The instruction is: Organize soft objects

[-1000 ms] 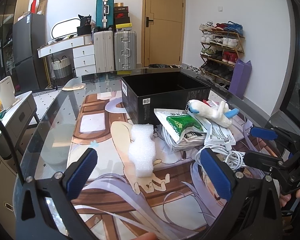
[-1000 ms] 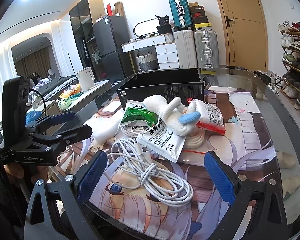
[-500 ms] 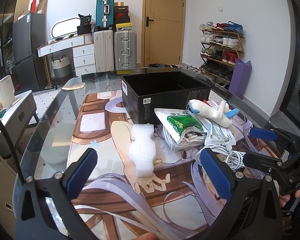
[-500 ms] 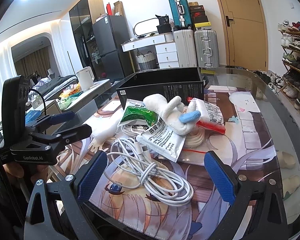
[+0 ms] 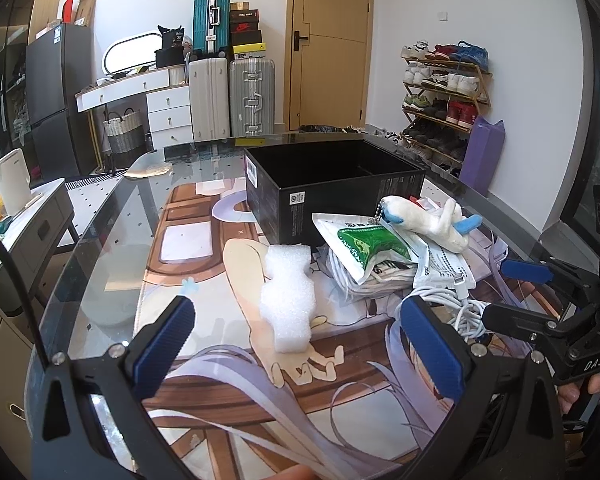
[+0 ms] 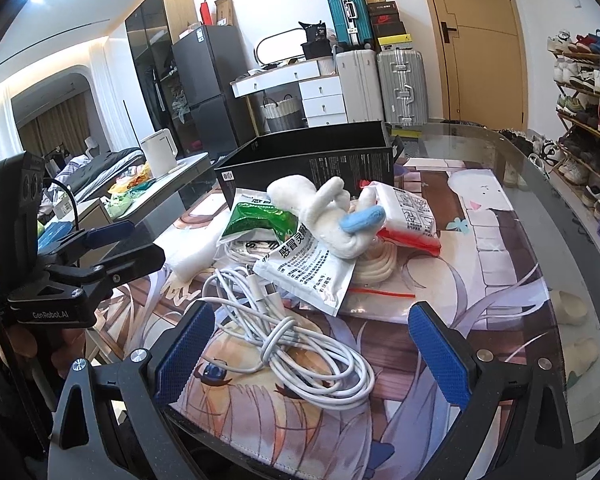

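While nothing on the table has shifted since the earlier frames, the left wrist view shows my left gripper (image 5: pixel 296 344) unmoved, its blue pads spread wide and holding nothing. Between them, but farther out and untouched, lies the white foam block (image 5: pixel 287 300) on the printed mat (image 5: pixel 188 240). Behind the block stands the open black box (image 5: pixel 332 188). To its right a pile carries the green-and-white packet (image 5: pixel 364 246) and, on top, the white plush toy (image 5: pixel 424 220). My right gripper (image 5: pixel 516 292) appears at the right edge beside the white cable (image 5: pixel 460 312).

In the right wrist view, likewise unchanged, my right gripper (image 6: pixel 312 344) stands wide open and empty above the coiled white cable (image 6: pixel 300 352), its pads clear of it. Beyond lie a printed white sachet (image 6: pixel 308 272), the green-and-white packet (image 6: pixel 260 220), the plush toy (image 6: pixel 324 212) and a red-edged pouch (image 6: pixel 408 216), all just before the black box (image 6: pixel 312 160). My left gripper (image 6: pixel 116 244) shows at the left, fingers apart.
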`<control>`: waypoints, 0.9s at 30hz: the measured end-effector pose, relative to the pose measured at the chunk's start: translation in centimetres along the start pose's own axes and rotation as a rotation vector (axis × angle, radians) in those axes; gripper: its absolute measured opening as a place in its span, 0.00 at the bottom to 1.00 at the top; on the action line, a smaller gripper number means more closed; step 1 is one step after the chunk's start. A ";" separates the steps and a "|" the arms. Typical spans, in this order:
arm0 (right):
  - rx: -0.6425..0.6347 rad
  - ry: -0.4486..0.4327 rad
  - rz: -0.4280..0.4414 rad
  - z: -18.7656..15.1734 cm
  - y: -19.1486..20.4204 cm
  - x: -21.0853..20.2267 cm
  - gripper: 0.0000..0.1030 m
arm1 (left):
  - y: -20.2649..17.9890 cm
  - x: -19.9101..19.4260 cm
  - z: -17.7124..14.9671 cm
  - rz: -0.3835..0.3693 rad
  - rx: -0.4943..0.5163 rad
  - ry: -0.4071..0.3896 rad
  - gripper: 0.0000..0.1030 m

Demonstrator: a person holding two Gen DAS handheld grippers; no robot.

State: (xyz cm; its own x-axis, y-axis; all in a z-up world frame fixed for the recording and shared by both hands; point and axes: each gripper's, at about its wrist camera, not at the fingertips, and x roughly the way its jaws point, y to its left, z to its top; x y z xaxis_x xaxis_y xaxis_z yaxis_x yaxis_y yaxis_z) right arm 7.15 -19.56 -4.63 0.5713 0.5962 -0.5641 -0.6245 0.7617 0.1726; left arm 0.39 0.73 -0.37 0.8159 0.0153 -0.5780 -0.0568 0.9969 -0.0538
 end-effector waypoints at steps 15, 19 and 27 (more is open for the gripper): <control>0.004 0.038 -0.025 -0.3 -0.4 0.9 0.96 | 0.8 0.5 -0.2 0.015 -0.029 0.014 1.00; -0.006 0.056 -0.046 -0.4 -0.3 1.4 0.96 | 1.0 0.6 -0.2 0.020 -0.034 0.014 1.00; 0.015 0.085 -0.072 -0.6 -1.0 2.2 0.96 | 1.1 1.0 -0.2 0.032 -0.020 0.016 1.00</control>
State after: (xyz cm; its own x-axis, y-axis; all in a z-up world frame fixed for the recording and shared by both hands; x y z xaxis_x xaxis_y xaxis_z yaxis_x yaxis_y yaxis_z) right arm 8.69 -19.19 -6.54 0.5667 0.5165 -0.6420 -0.5753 0.8058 0.1404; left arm 1.02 1.82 -1.18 0.8040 0.0457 -0.5928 -0.0945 0.9942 -0.0514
